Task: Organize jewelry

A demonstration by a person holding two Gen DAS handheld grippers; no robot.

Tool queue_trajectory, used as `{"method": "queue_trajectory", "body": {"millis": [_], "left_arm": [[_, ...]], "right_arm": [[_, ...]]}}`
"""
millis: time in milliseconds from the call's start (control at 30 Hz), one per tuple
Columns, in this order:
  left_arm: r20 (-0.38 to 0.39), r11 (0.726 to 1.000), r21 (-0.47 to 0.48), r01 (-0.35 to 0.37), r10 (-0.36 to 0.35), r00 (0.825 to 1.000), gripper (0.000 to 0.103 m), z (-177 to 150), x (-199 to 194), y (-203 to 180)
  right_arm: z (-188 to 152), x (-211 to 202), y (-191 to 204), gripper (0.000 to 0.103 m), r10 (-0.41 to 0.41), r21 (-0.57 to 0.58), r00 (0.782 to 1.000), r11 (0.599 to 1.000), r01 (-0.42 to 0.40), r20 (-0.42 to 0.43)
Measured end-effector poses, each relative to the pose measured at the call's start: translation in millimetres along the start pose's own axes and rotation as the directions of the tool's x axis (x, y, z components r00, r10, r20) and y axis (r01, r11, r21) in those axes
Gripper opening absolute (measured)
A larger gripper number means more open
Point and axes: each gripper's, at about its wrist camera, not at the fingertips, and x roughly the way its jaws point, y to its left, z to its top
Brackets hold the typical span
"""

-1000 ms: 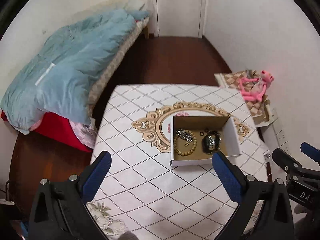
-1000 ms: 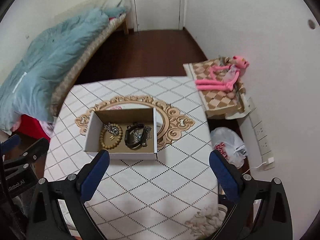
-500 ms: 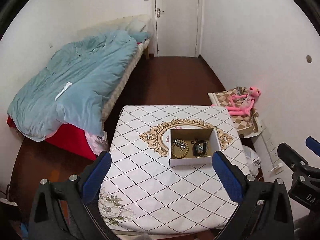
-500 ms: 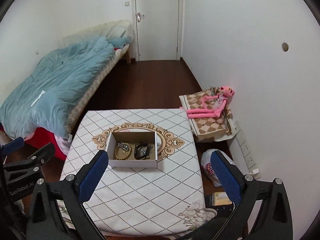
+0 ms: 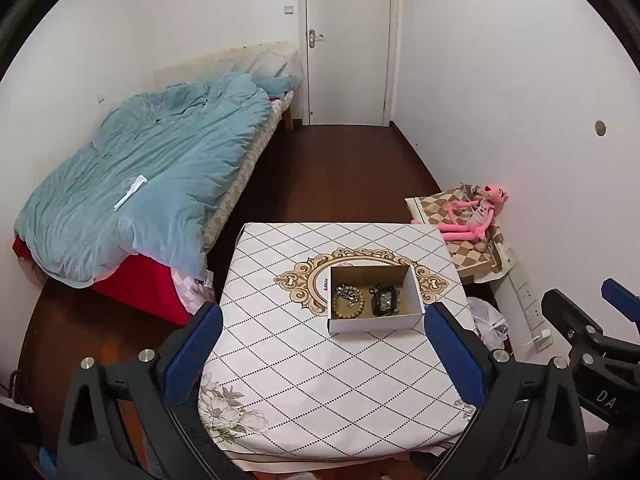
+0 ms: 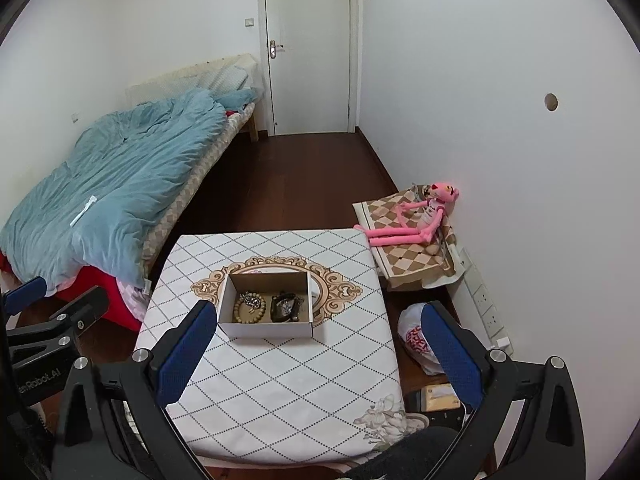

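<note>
We hold both grippers high above the counter (image 5: 304, 380), well apart from the box (image 5: 374, 322). Left gripper (image 5: 322, 354): fingers spread wide, nothing between them. Right gripper (image 6: 316, 354): likewise spread, empty.

The box sits open on the counter's gold medallion, toward the far half. Inside, a bead bracelet (image 5: 347, 307) lies on the left with a silvery piece (image 5: 346, 293) resting on its far edge; a dark tangle of jewelry (image 5: 385, 302) lies on the right, just beside the bracelet.

Bed (image 5: 152, 176) with blue quilt to the left. A pink plush (image 5: 476, 214) sits on a checkered cushion (image 6: 412, 256) against the right wall.
</note>
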Motion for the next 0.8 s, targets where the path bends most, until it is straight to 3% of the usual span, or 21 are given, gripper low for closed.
{"method": "queue_trajectory", "body": {"millis": [300, 800], "left_arm": [[-0.055, 1.000, -0.013, 0.003, -0.004, 0.998, 0.103, 7, 26, -7], [-0.159, 0.999, 0.007, -0.051, 0.051, 0.986, 0.103, 31, 96, -9]], "right_arm": [[6, 25, -2, 0.103, -0.022, -0.006, 0.999, 1.000, 0.021, -0.046], [31, 121, 1, 0.103, -0.051, -0.031, 0.983, 0.998, 0.046, -0.175]]}}
